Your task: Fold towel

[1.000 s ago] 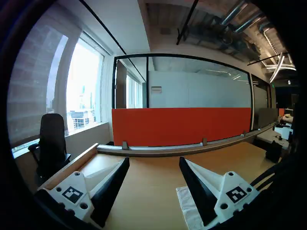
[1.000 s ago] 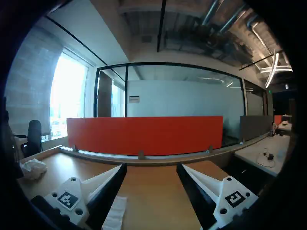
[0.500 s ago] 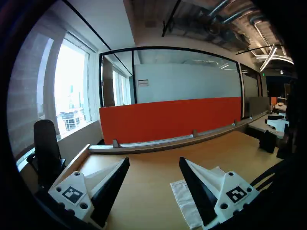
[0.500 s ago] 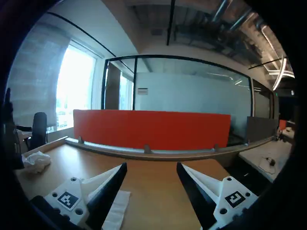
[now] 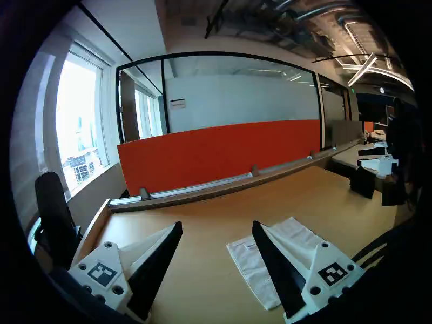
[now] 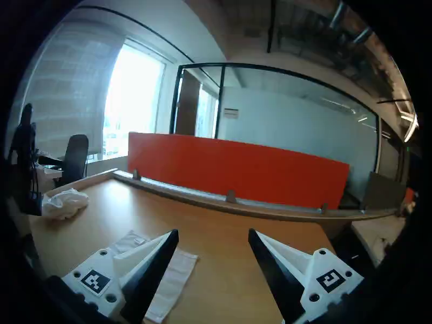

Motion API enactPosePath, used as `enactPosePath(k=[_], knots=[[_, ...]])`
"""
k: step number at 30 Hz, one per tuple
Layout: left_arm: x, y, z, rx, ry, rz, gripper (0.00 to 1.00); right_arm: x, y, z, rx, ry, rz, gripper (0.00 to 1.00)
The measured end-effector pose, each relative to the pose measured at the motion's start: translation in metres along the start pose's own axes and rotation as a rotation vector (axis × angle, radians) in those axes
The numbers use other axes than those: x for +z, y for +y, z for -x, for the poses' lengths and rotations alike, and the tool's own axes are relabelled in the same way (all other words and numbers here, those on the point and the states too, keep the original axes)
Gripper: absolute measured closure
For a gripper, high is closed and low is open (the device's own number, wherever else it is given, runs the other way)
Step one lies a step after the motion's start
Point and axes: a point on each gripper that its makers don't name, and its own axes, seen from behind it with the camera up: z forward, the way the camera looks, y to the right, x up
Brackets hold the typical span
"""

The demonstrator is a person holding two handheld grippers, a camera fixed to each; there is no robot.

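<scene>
Left claw [image 5: 216, 224] view tips downward: the flat white cloth towel [image 5: 248, 264] now shows most of its area on the light wooden desk [image 5: 216, 205], against a corner 1.0 s ago. Right claw [image 6: 212, 232] view likewise exposes more towel [image 6: 178, 270]; the crumpled white cloth [image 6: 65, 202] appears larger.

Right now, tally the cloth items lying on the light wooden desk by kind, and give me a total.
Flat white fabric towel: 1
Crumpled white cloth bundle: 1
Total: 2
</scene>
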Motion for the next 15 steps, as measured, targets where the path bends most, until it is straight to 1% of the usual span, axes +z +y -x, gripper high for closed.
enactPosePath(k=[3, 5, 8, 11, 15], knots=[[0.003, 0.012, 0.007, 0.018, -0.026, 0.053, 0.04, 0.002, -0.011, 0.009, -0.02, -0.035, -0.053, 0.0], [0.004, 0.021, 0.012, 0.026, -0.045, 0.093, 0.04, 0.003, -0.018, 0.012, -0.028, -0.057, -0.088, 0.0], [0.004, 0.031, 0.018, 0.034, -0.067, 0.14, 0.04, 0.004, -0.027, 0.015, -0.034, -0.081, -0.132, 0.0], [0.005, 0.039, 0.022, 0.042, -0.082, 0.17, 0.04, 0.006, -0.033, 0.016, -0.045, -0.096, -0.165, 0.0], [0.006, 0.045, 0.029, 0.057, -0.097, 0.193, 0.04, 0.008, -0.04, 0.022, -0.067, -0.119, -0.2, 0.0]])
